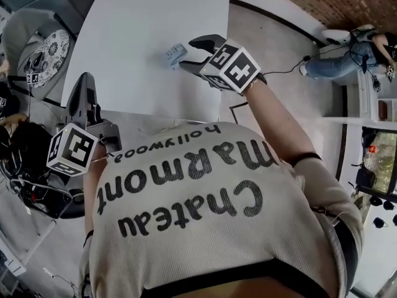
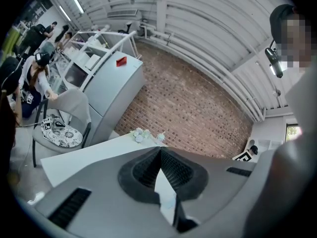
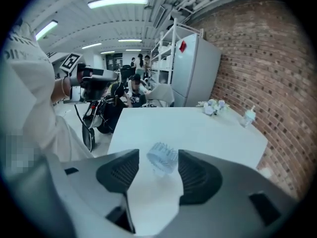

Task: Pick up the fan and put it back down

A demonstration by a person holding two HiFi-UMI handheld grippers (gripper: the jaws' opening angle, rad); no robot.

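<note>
Hovering my right claw (image 3: pixel 158 168) at the fan (image 3: pixel 162 156), jaws wide and empty.
If I close off-centre, I judge one pad could nudge the light fan and send it skidding across the white table (image 3: pixel 198 128); it lies just ahead of my tips, in line with the gap, untouched.

The white worktop (image 1: pixel 142 42) lay bare all round the little fan (image 3: pixel 162 157) — open surface on every side, with room at either flank for the parted jaws of the right gripper (image 3: pixel 157 170). The only clutter stood well apart at the far end by the brick wall (image 3: pixel 267 58): a bunch of flowers (image 3: pixel 212 106) and a small bottle (image 3: pixel 249 116). A chair (image 1: pixel 25 30) stood off the worktop's left edge — clear of the surface.
</note>
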